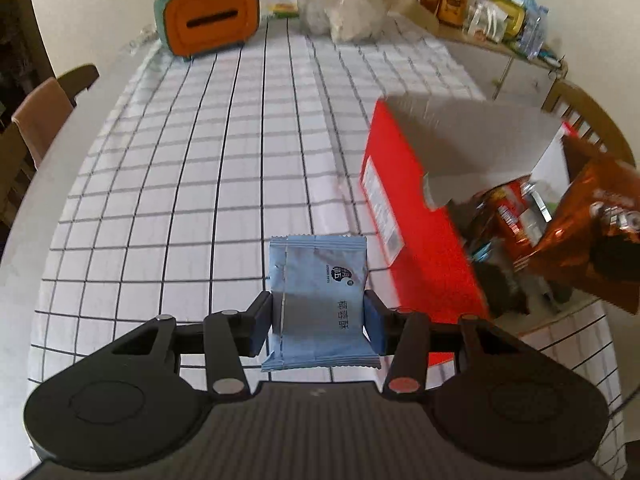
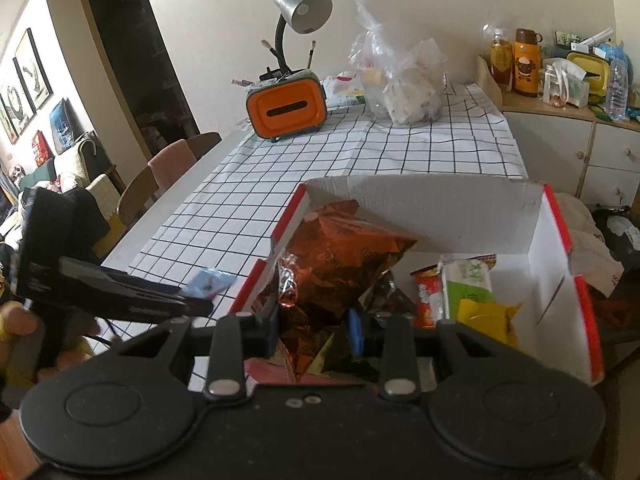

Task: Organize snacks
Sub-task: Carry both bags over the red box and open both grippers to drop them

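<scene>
My left gripper (image 1: 318, 322) is shut on a light blue snack packet (image 1: 320, 280) and holds it above the checked tablecloth, just left of the red cardboard box (image 1: 404, 216). In the right wrist view the left gripper (image 2: 192, 300) and its blue packet (image 2: 208, 280) show at the box's left side. My right gripper (image 2: 314, 326) is shut on a shiny orange-brown snack bag (image 2: 340, 260) and holds it over the open red box (image 2: 556, 240). The same bag (image 1: 592, 224) shows at the right in the left wrist view. Inside the box lie a green-white pack (image 2: 468, 280), a yellow pack (image 2: 488, 316) and a red packet (image 2: 426, 296).
An orange tissue box (image 2: 286, 110) with a desk lamp (image 2: 304, 8) behind it and a clear plastic bag (image 2: 400, 84) stand at the table's far end. A cabinet (image 2: 580, 148) with bottles is at the right. Chairs (image 2: 168, 172) line the left side.
</scene>
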{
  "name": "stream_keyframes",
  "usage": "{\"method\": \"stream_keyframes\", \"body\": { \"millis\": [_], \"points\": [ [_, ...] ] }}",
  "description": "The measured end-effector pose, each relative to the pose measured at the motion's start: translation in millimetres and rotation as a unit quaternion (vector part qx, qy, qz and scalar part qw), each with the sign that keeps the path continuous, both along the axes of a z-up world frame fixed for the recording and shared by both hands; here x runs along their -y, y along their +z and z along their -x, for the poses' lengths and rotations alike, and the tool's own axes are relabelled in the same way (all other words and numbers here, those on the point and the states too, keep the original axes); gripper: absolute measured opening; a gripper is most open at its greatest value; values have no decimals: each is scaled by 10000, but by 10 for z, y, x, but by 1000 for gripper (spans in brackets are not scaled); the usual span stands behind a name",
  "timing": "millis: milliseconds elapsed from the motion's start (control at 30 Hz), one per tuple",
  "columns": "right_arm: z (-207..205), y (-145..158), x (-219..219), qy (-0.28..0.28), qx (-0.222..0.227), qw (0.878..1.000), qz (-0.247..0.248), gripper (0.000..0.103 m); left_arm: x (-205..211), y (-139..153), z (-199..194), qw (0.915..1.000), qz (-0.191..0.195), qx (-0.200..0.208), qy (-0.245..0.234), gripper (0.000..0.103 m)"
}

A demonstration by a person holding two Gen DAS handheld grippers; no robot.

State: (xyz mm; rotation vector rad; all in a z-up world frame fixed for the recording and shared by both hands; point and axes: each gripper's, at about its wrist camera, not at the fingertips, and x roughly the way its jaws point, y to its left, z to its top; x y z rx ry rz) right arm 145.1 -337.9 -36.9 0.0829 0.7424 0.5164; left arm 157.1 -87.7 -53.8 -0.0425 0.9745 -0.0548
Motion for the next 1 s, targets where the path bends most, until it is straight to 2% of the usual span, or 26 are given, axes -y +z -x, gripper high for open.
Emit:
{"method": "stream_keyframes", "body": {
  "millis": [267,500,767,1000],
  "points": [
    [-4,111,258,-25,150,9998,131,31,307,408,79,9988,-47,439,-193,47],
    [-102,138,507,-50,239,9989,410,31,706,563,22,9972,-42,576,-476,47],
    [-284,-73,645,82,28,9976,681,31,1234,376,-179,9953,-352,369,-818,47],
    [-344,-224,460,696,-26,9905,1185,31,1535,138,-281,9917,-769,212,-1008,47]
  ]
}}
